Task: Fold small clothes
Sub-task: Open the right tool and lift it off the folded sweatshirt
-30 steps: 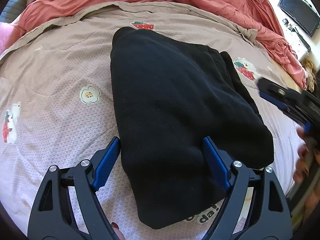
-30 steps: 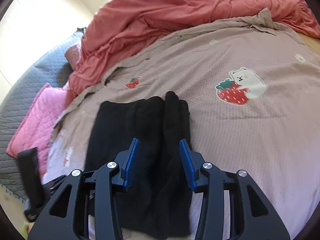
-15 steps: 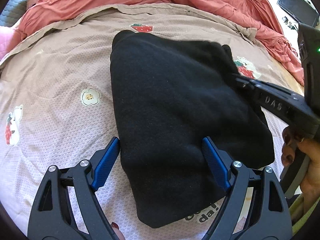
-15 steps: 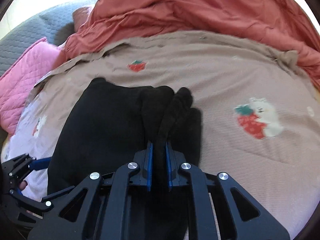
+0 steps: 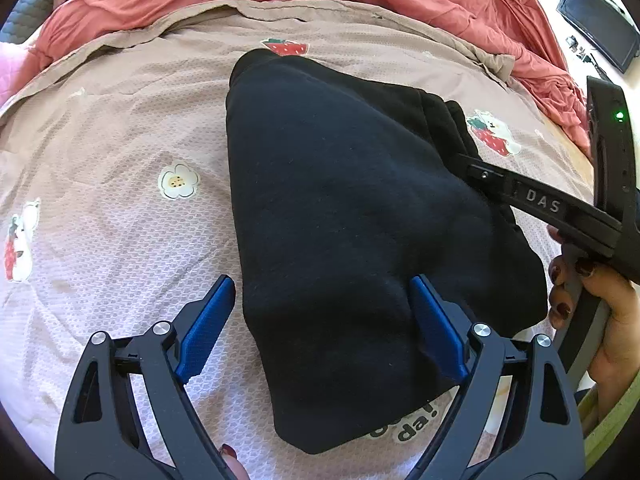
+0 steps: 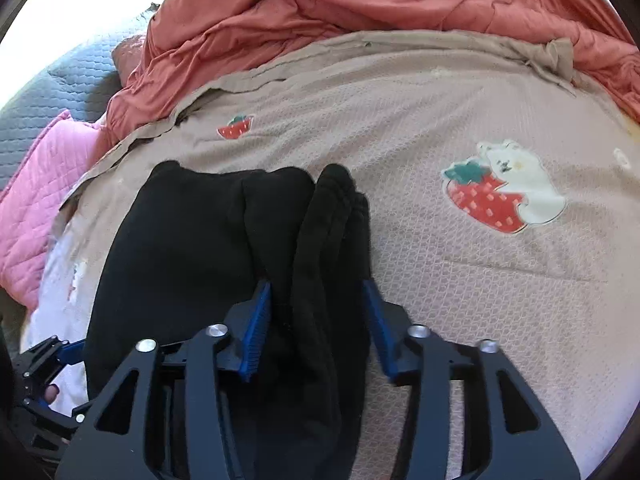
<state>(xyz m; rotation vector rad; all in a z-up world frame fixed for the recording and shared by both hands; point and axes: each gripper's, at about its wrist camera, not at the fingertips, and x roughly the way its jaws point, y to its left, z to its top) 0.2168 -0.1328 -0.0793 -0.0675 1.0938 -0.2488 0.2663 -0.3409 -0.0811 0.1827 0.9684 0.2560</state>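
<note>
Black garment: folded dark fleece piece lying flat on the bed, partly between the left jaws and partly between the right jaws; thick and soft, several layers deep by the look of it.
Loose strip: a narrower bunched part of the same garment, running lengthwise between the right jaws and out beyond their tips.
Left gripper: jaws spread wide, one blue pad just outside the garment's near-left edge, the other resting over the cloth; nothing pinched.
Right gripper: jaws have just been opening and stand about half apart; the strip lies between them, but the pads do not appear to press it, so nothing is held.
Bedspread: beige quilted cover with strawberry and flower prints, beneath the garment and beyond both sets of jaw tips.
Red duvet: heaped far ahead of the jaws, well clear of the work.
Person's hand: holds the right gripper's handle, to the right of the left jaws.
Risk, strip: probably springs back out of line once released, because bunched fleece holds no crease.
Risk, layers: a fresh pinch may catch only the top layer, or the bedspread under it, and drag the fold apart.
Risk, left side: with those jaws unclosed, nothing anchors the garment should the right side tug.
</note>
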